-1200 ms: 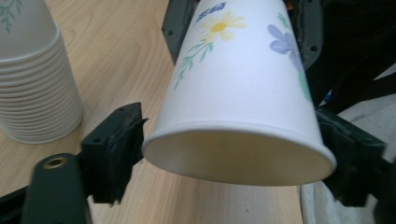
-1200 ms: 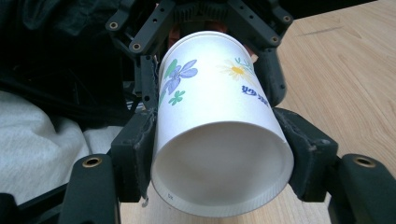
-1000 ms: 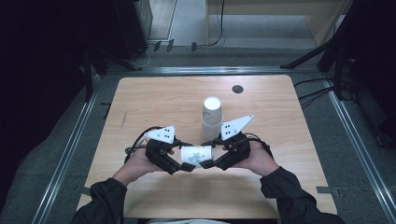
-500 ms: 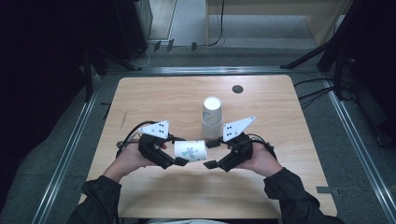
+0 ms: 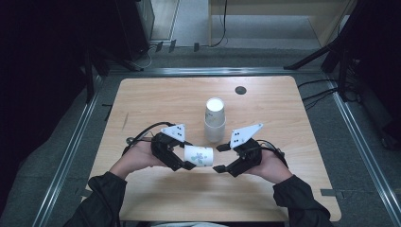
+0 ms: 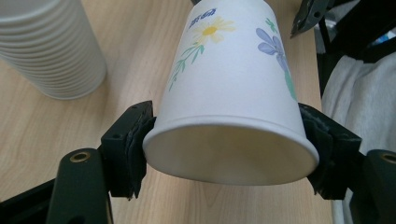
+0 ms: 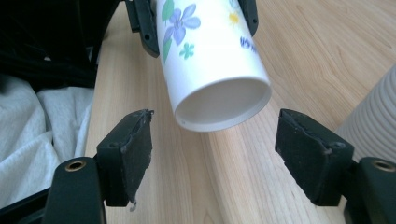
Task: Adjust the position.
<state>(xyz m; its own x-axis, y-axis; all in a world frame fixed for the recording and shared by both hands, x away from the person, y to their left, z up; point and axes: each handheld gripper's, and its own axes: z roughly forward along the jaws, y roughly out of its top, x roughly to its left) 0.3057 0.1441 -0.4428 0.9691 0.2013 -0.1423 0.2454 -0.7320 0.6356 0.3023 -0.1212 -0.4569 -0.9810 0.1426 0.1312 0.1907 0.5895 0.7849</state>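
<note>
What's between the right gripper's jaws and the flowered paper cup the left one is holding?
Nothing but bare wooden table. In the right gripper view, the right gripper stands open, its jaws just short of the paper cup.

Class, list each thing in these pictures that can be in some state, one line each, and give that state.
Flowered paper cup: on its side, held above the table, clamped at the rim end.
Left tongs: shut on the cup.
Right tongs: open, pads clear of the cup's base; they have just been opening.
Stack of cups: upside down, standing, untouched.
</note>
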